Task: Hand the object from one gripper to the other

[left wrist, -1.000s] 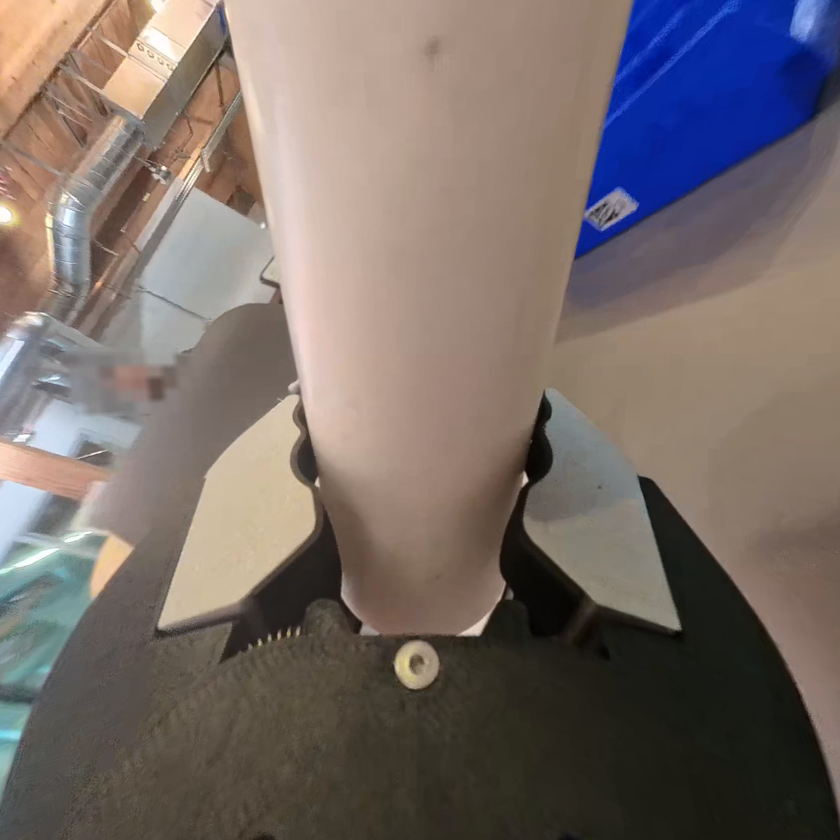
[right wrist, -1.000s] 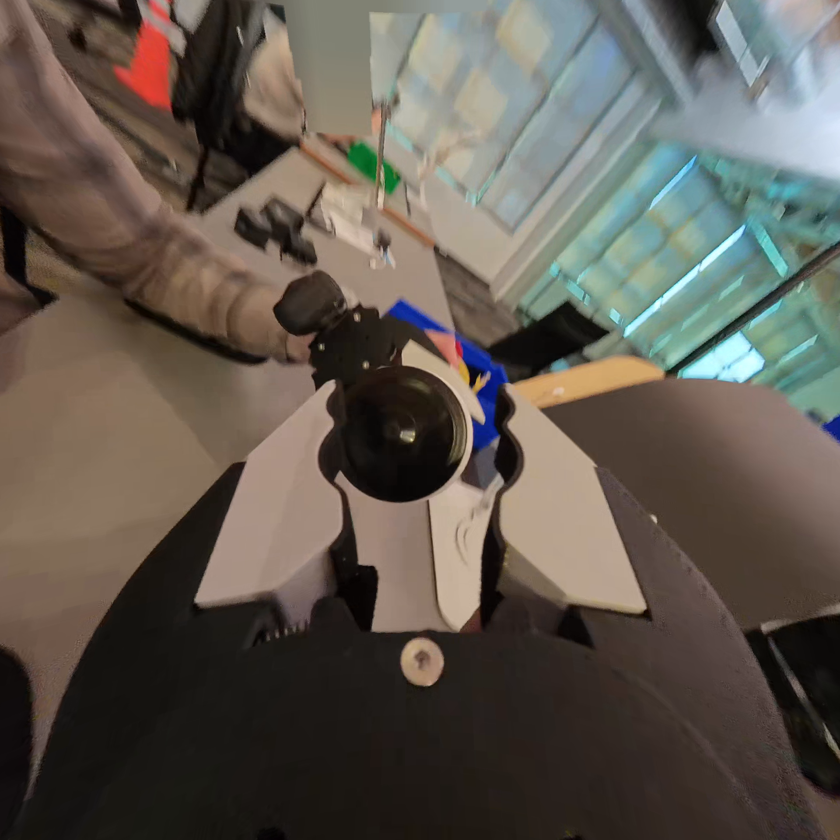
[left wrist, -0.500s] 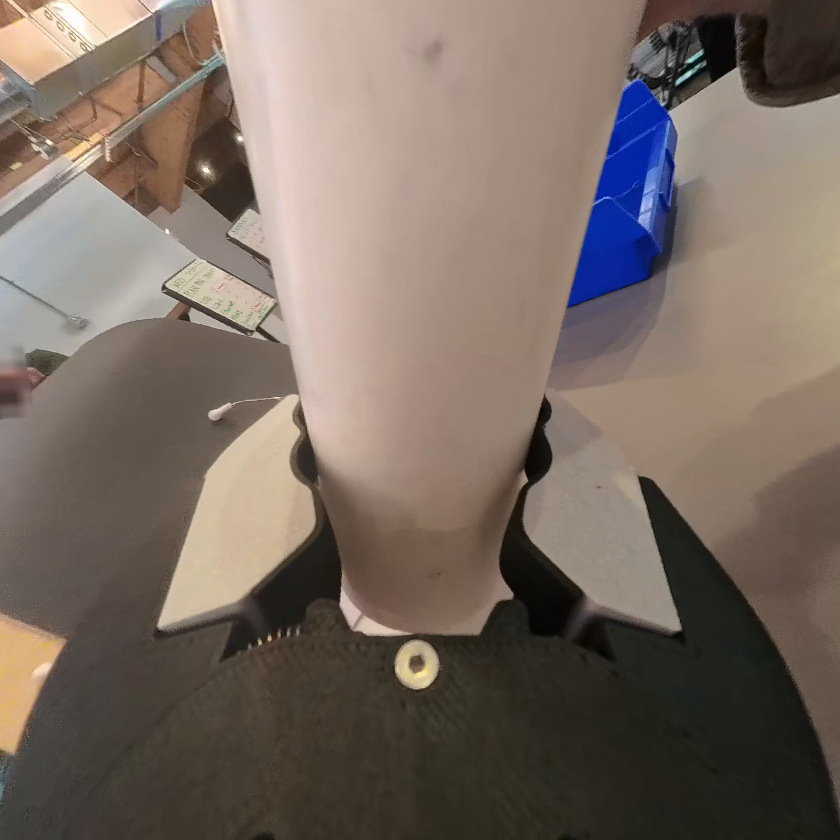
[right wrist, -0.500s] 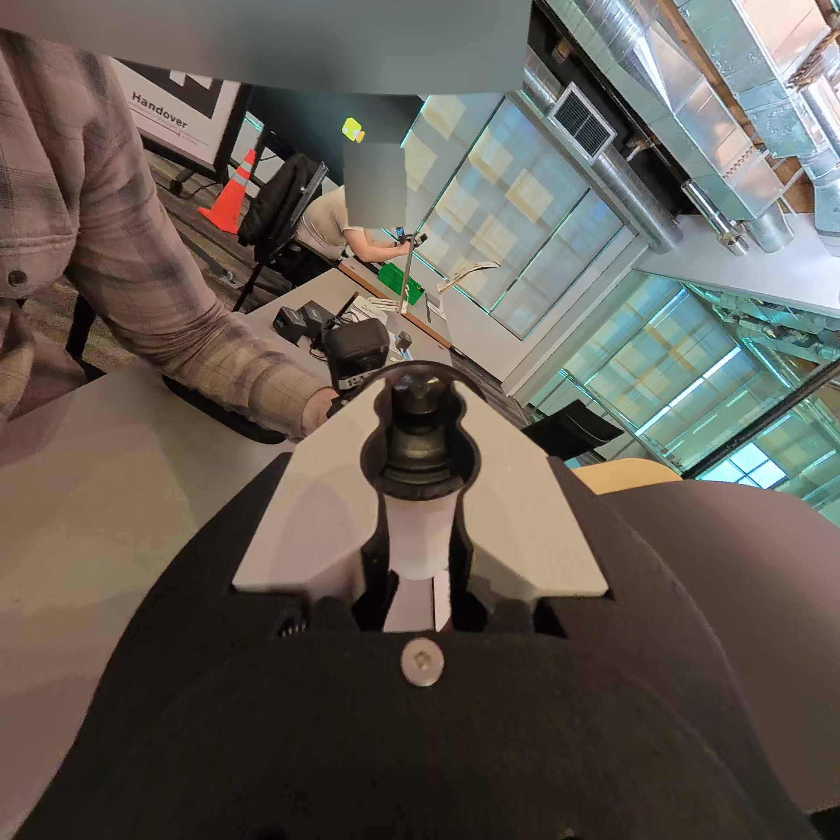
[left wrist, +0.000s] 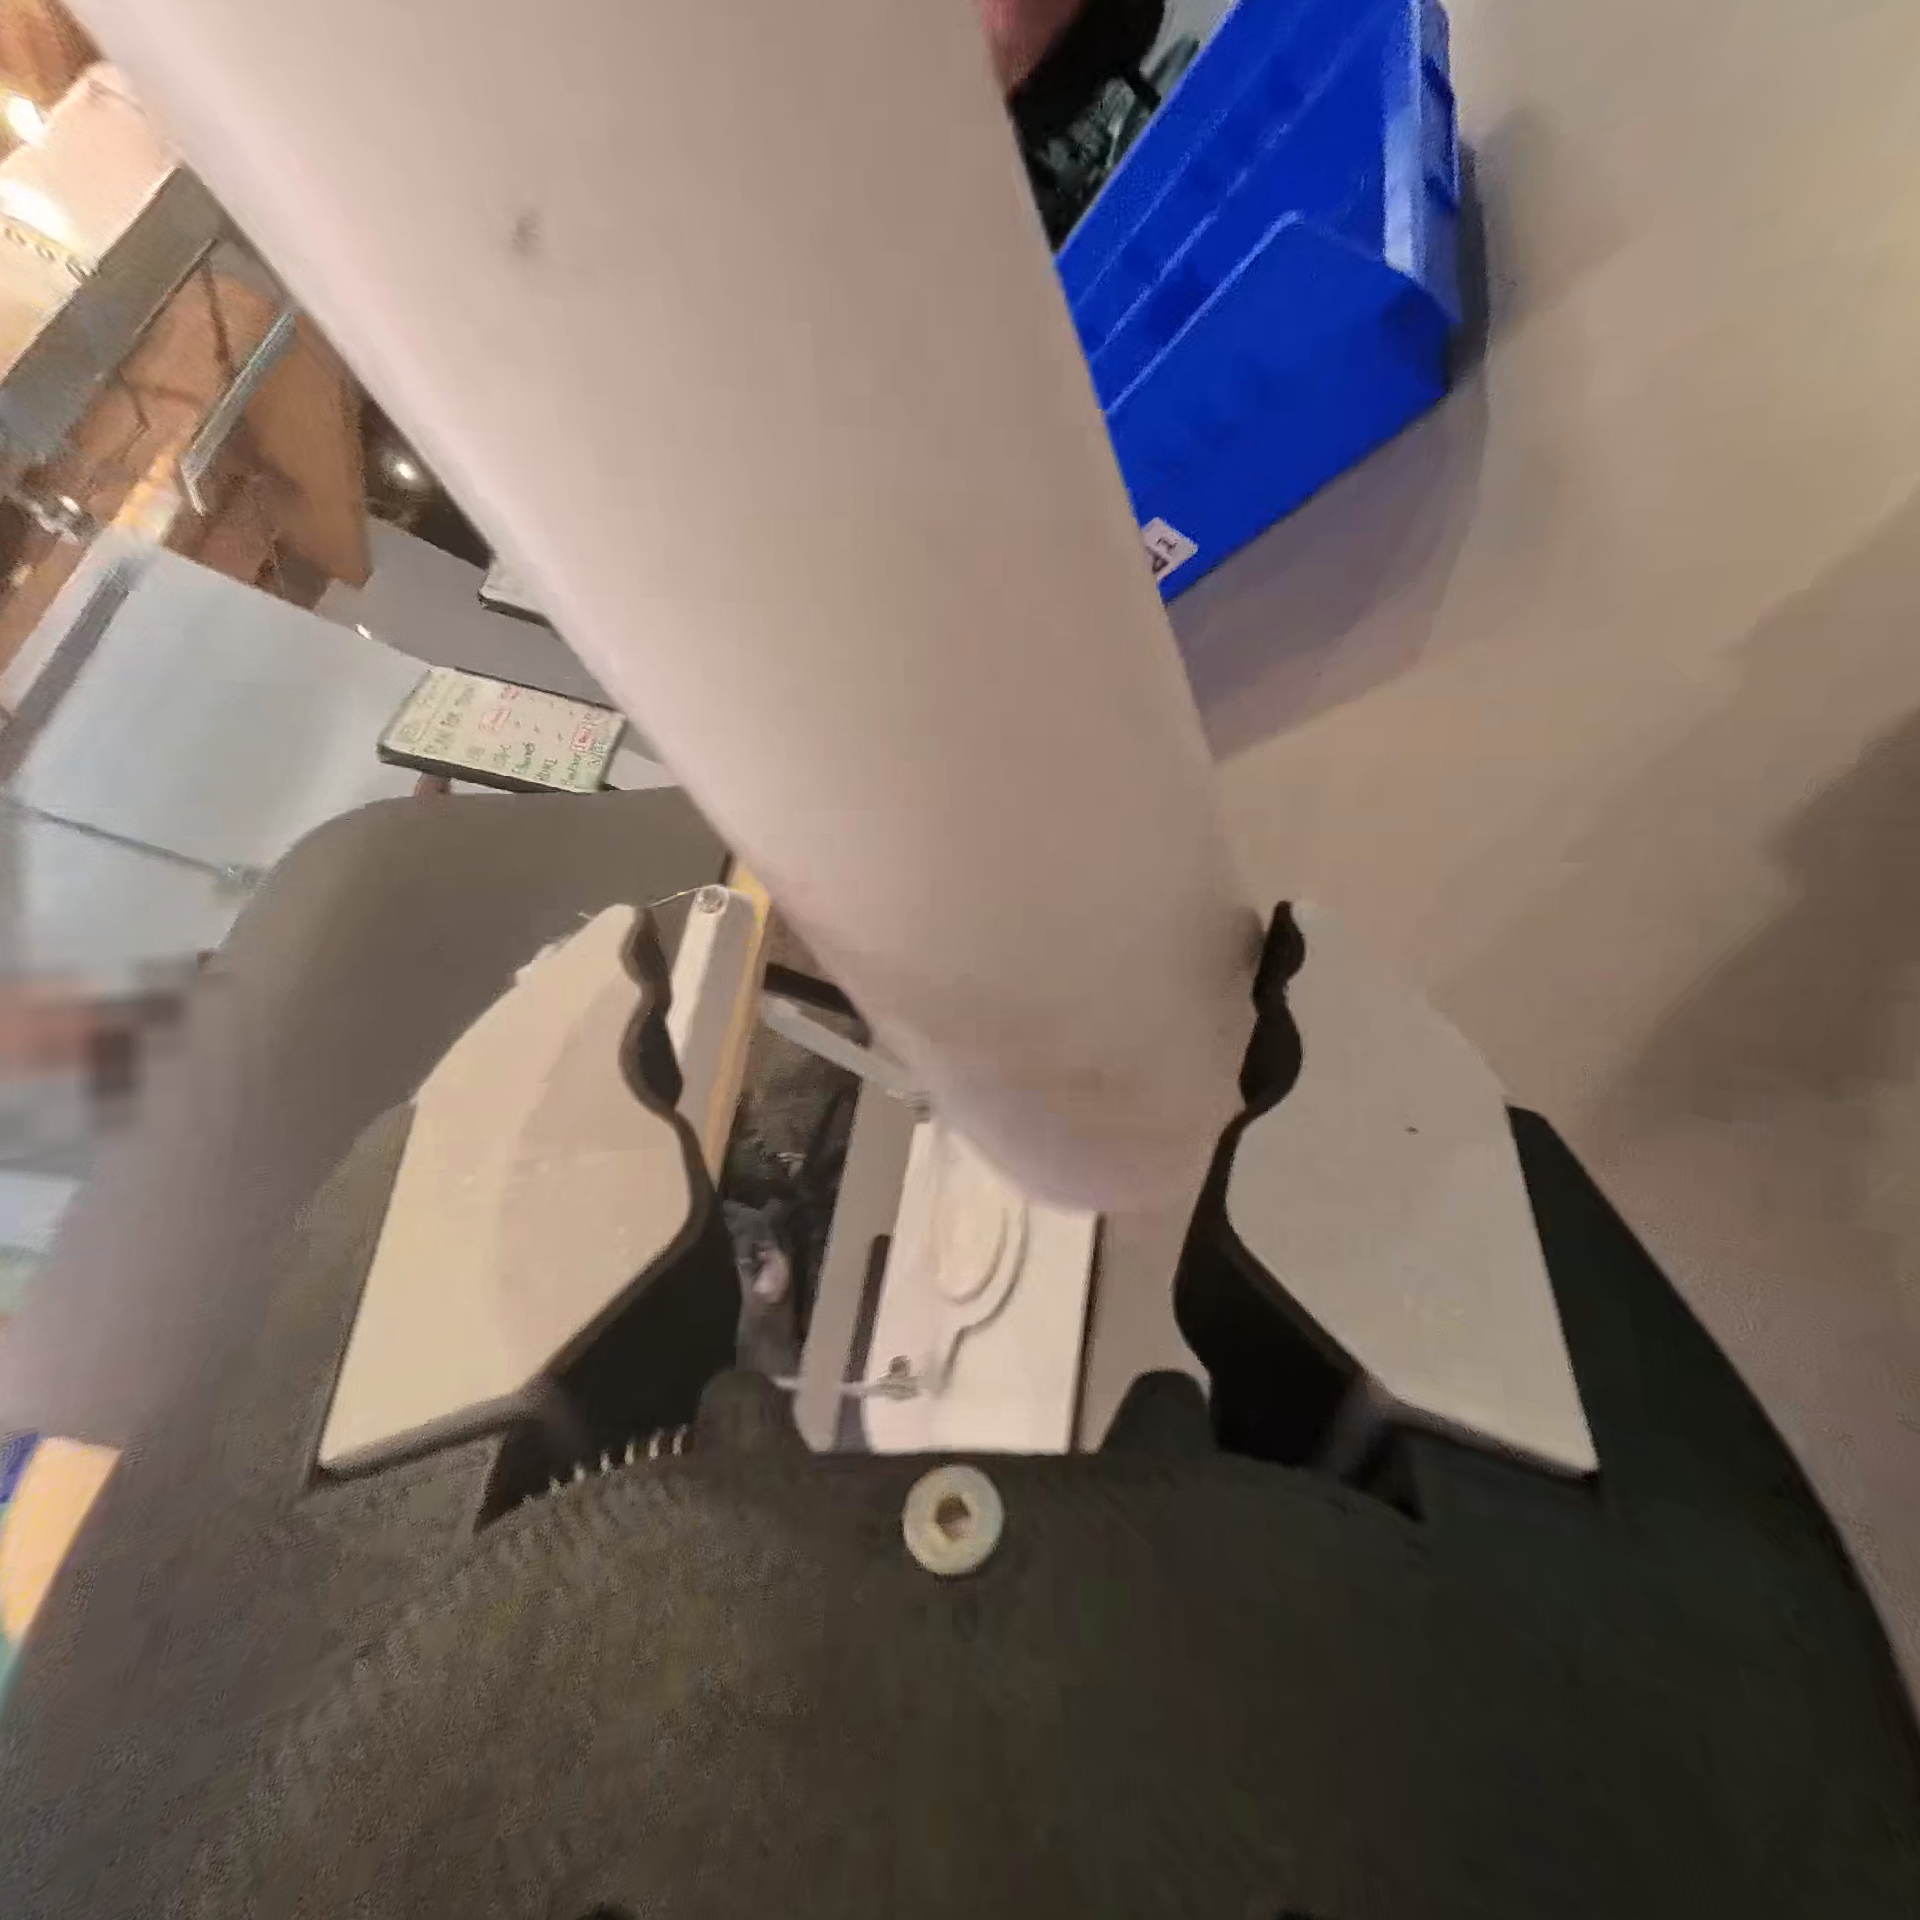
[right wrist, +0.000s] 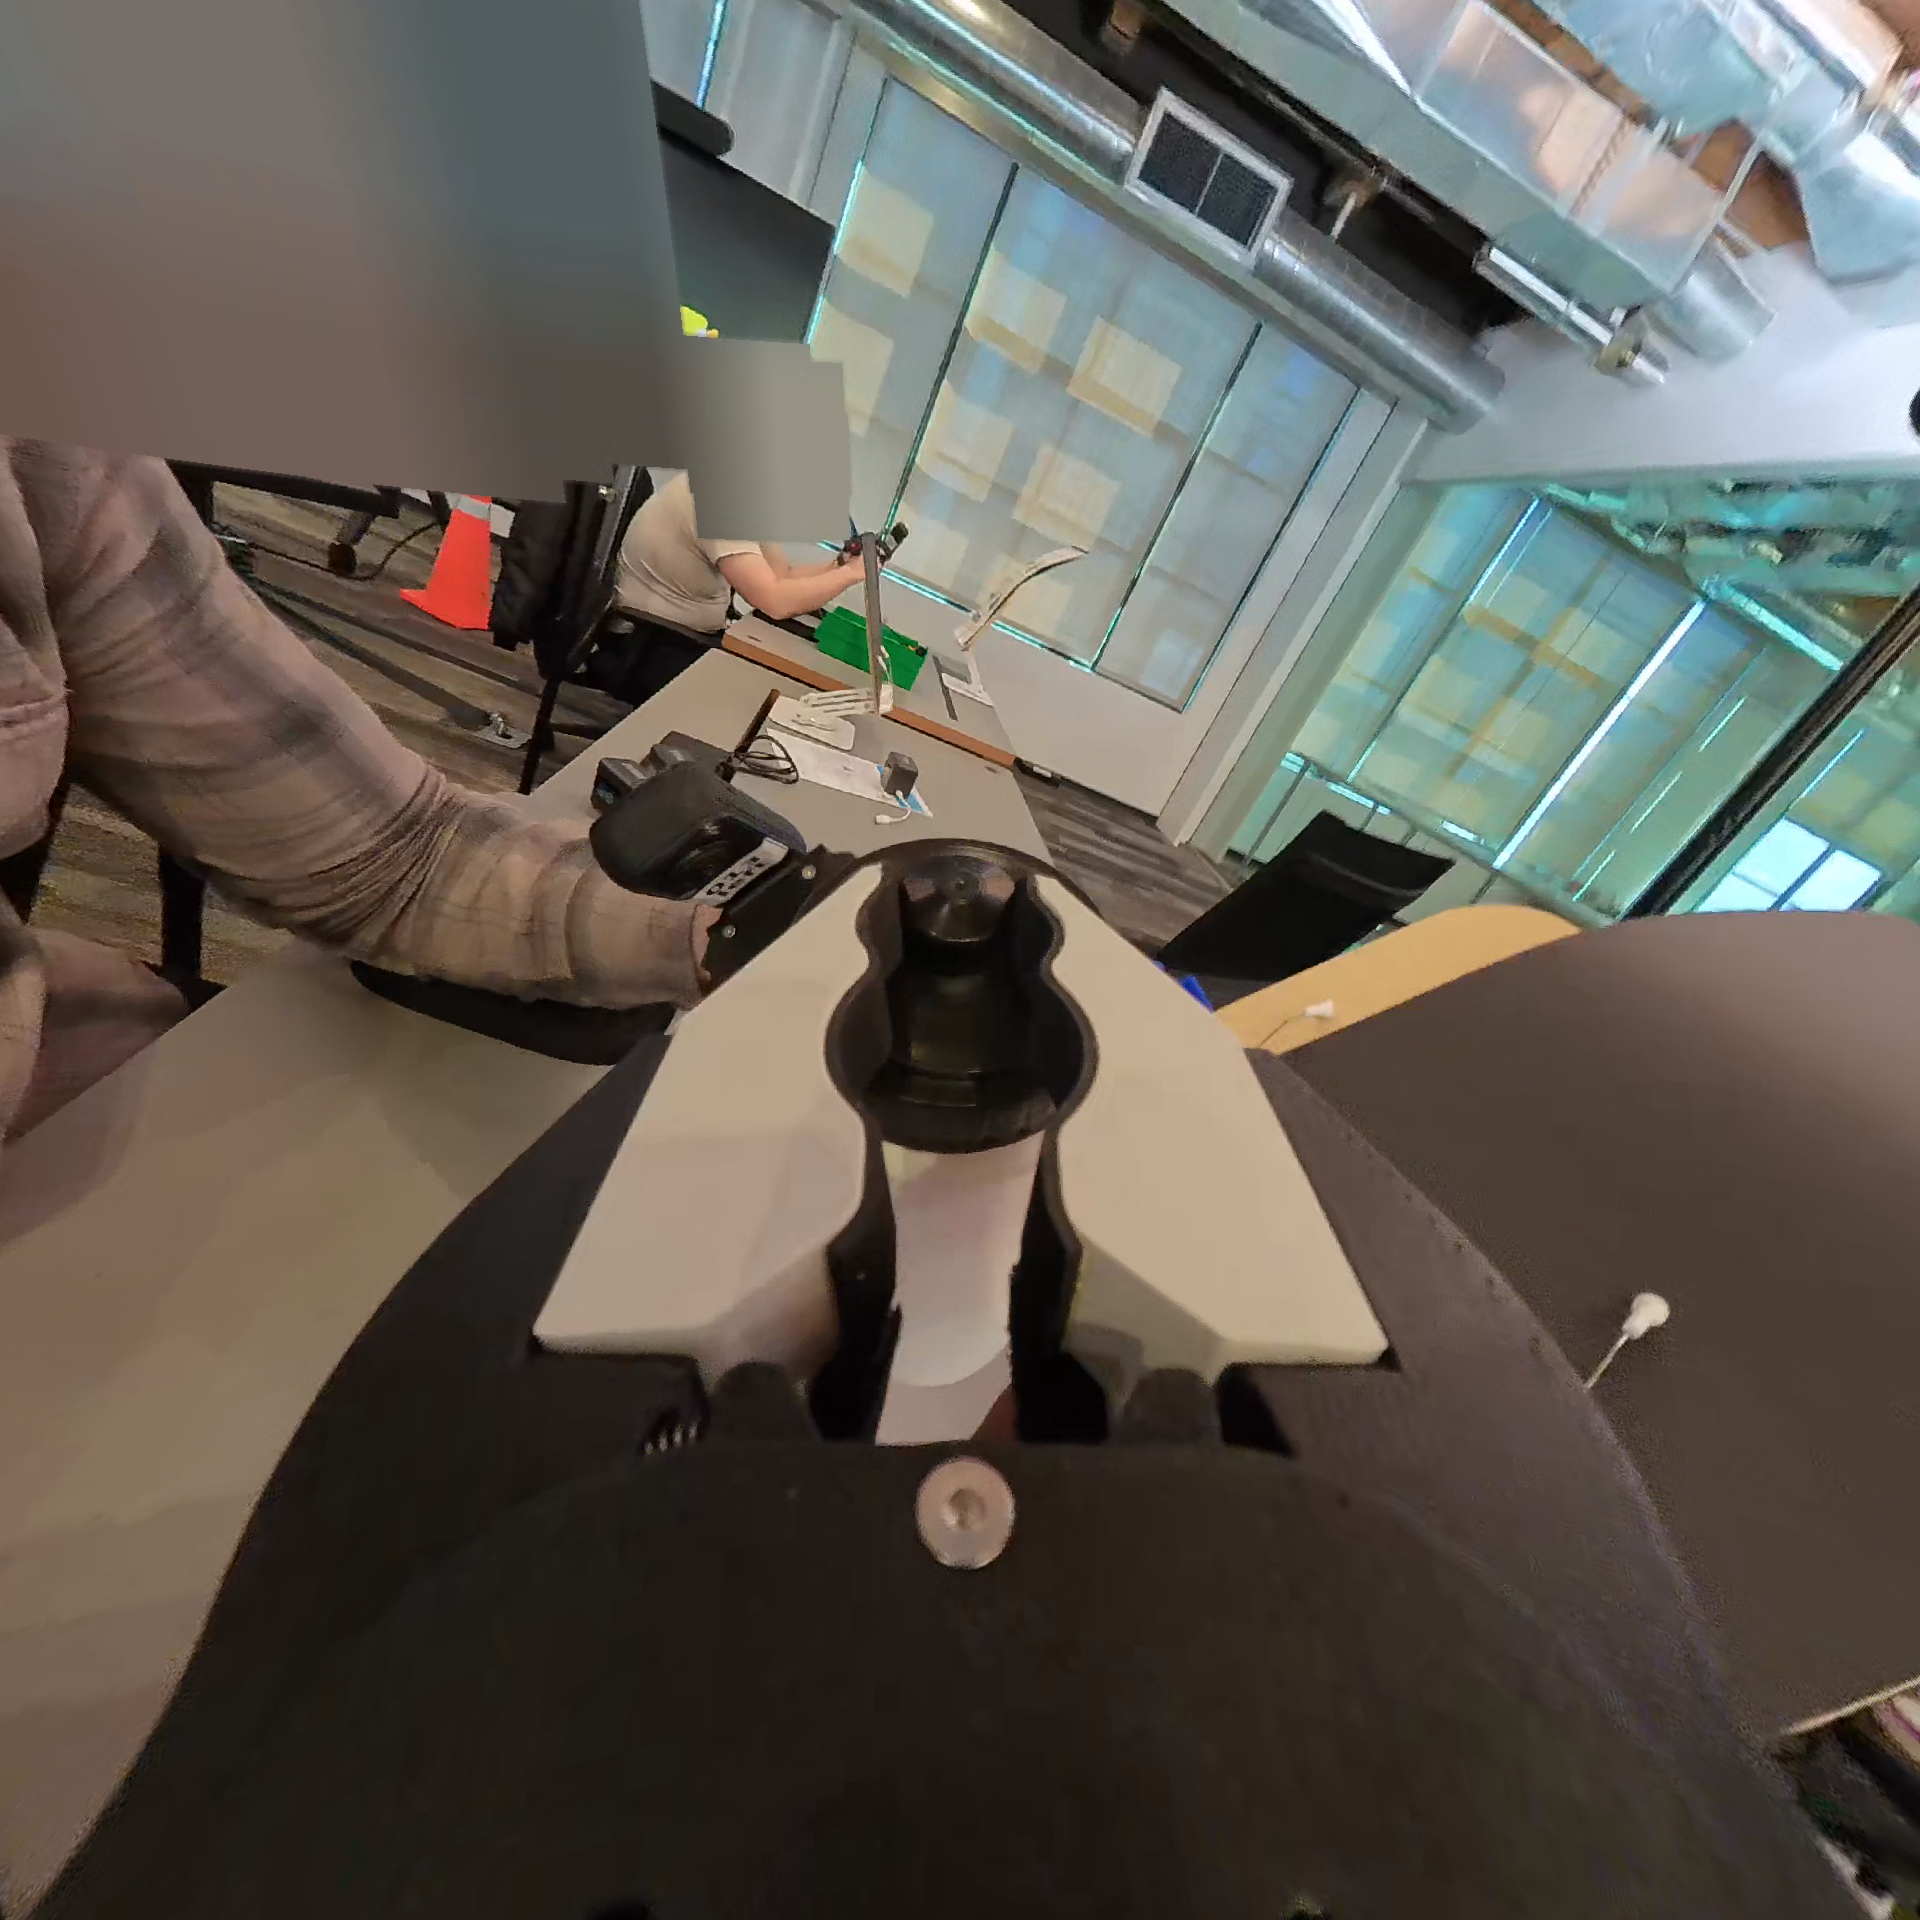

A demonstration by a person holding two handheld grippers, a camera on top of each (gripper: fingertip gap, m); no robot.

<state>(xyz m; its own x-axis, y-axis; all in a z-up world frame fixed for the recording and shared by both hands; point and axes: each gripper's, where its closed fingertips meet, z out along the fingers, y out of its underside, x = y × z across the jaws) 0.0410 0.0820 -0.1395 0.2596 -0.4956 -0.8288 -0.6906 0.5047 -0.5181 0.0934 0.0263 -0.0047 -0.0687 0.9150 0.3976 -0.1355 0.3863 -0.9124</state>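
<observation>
The object is a white bottle [left wrist: 748,499] with a black cap [right wrist: 961,997]. In the left wrist view its white body fills the middle and leans to the upper left. Its base sits low between the fingers, against the right finger [left wrist: 1273,997]. My left gripper [left wrist: 956,966] is open, with the left finger standing clear of the bottle. My right gripper [right wrist: 961,862] is shut on the bottle's black cap and neck, and the white body [right wrist: 956,1278] runs back between its fingers. The left gripper's black housing [right wrist: 707,842] shows just behind, held by a hand in a plaid sleeve.
A blue bin [left wrist: 1299,291] stands on the beige table [left wrist: 1662,727] ahead to the right. A dark round chair back [right wrist: 1610,1143] is to the right. Farther off are a second table with small devices [right wrist: 831,769], a seated person and an orange cone [right wrist: 457,571]. The grippers' ends are close to 15 centimetres from one another.
My right gripper closed on the bottle's cap. My left gripper then opened and let go of the body, which now leans left in its view. Both views shifted.
</observation>
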